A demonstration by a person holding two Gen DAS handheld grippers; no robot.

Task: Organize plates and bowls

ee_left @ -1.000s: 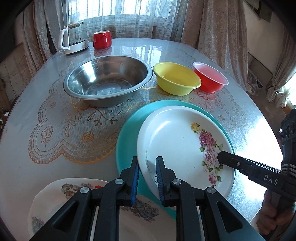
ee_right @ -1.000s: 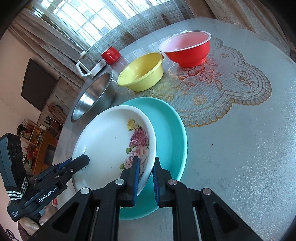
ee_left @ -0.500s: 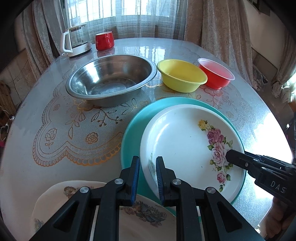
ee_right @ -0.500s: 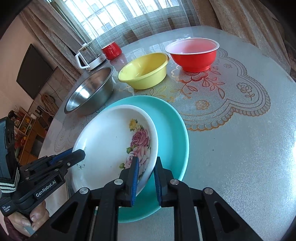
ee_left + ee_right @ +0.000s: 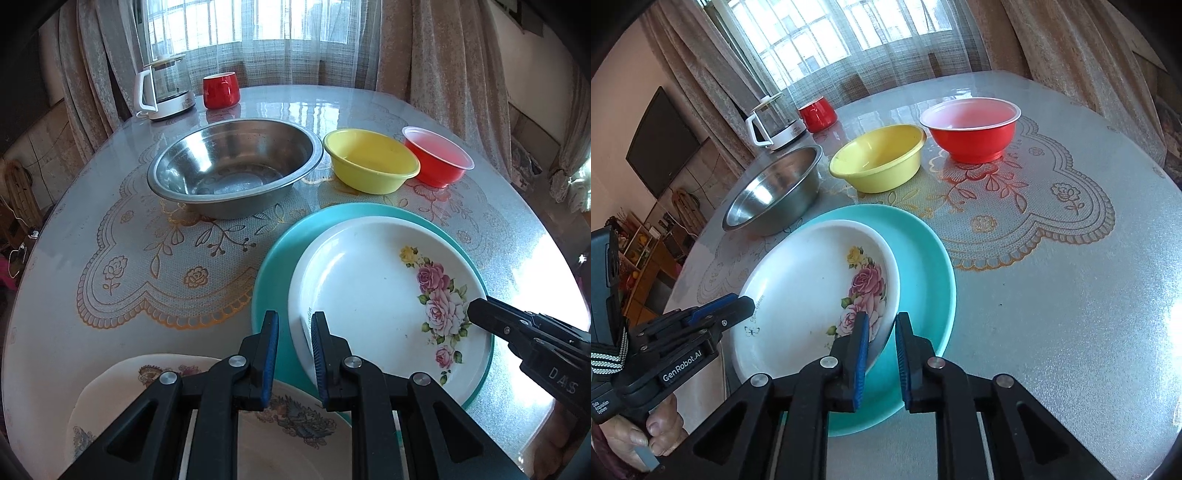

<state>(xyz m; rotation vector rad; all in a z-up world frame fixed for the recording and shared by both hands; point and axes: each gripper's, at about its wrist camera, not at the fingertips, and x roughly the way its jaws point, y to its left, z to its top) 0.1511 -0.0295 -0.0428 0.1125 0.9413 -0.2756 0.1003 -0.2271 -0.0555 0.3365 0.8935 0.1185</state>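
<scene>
A: Scanning from the left, what is cut off?

B: The patterned plate (image 5: 207, 413), half hidden under the left gripper (image 5: 293, 332), shows only in the left wrist view. That gripper's jaws clamp the near rim of the rose plate (image 5: 369, 288), which sits on the teal plate (image 5: 273, 280).

A: And the right gripper (image 5: 881, 332)?

B: It is closed on the plate's opposite rim (its jaws have just been closing). Only the right view shows a hand (image 5: 646, 432).
</scene>
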